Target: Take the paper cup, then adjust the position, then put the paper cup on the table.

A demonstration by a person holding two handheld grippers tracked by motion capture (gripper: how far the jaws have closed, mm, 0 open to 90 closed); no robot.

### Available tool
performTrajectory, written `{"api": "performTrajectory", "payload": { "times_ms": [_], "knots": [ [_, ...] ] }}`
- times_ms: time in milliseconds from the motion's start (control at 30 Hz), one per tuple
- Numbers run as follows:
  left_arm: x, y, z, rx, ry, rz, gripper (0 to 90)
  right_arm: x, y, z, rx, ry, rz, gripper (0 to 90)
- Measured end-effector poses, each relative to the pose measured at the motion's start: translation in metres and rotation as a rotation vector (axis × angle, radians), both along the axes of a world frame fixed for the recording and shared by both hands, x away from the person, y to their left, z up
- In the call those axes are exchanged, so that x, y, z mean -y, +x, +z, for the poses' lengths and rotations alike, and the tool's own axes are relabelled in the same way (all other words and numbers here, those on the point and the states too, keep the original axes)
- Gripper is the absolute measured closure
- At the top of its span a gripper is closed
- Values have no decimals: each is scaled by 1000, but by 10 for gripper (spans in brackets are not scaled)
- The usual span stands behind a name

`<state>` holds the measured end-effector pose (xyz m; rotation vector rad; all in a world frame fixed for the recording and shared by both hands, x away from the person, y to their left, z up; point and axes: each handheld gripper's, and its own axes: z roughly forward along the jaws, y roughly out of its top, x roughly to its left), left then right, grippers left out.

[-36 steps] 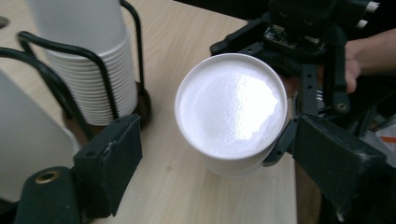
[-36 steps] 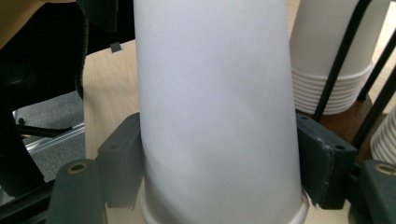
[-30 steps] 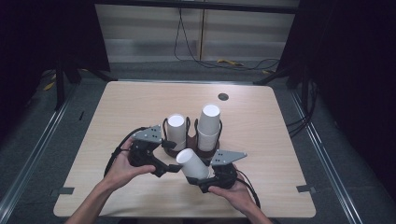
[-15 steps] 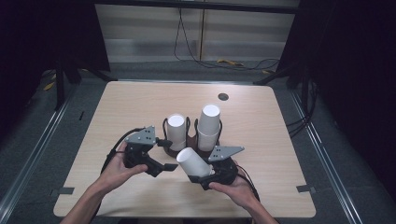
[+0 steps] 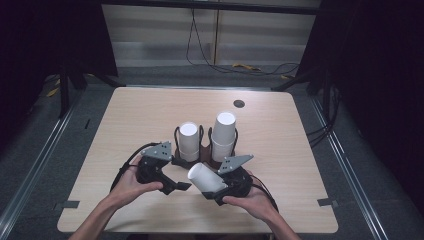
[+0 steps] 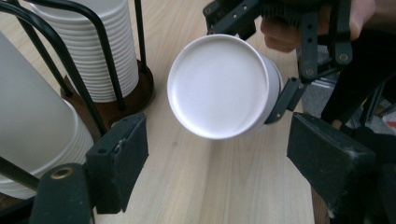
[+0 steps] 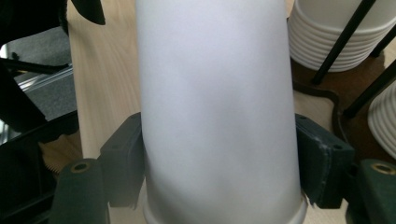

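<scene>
1. Paper cup, white, sits clamped between my right gripper jaws, lying tilted with its closed bottom pointing toward the left gripper, above the tabletop near its front edge, about midway along.
2. My right gripper view shows both black jaws pressed against the cup's sides, close to its rolled rim.
3. My left gripper has its jaws spread wide and pinches nothing; it sits just left of the cup, apart from it.
4. My left gripper view looks straight at the cup's round bottom, which hangs between and beyond the two open jaws, with the right gripper gripping it from behind.
5. Two stacks of white cups stand upside down in a dark wire holder near the tabletop's centre, just behind both grippers: a shorter left stack and a taller right stack.
6. A small dark round disc lies near the far edge of the tabletop, right of the middle.
</scene>
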<state>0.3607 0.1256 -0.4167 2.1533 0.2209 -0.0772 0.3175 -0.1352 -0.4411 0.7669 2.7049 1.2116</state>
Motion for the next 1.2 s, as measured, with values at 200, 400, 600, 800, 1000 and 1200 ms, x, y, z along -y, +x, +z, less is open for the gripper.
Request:
{"api": "performTrajectory", "payload": {
  "times_ms": [200,400,600,800,1000,1200],
  "knots": [
    [0,-2,2,16,7,-15,208,-3,4,0,-16,-46,32,283],
    [4,-5,2,32,48,-2,199,-8,5,1,-10,-113,79,284],
    [6,-5,1,28,62,0,199,-9,7,5,-24,-154,98,284],
    [8,-2,-1,-11,85,-4,200,-12,9,3,-34,-184,109,286],
    [10,0,-3,-28,114,-23,202,-15,9,6,-30,-216,133,286],
    [15,-3,-3,-19,125,-40,207,-18,7,7,-28,-239,151,287]
  ]
}}
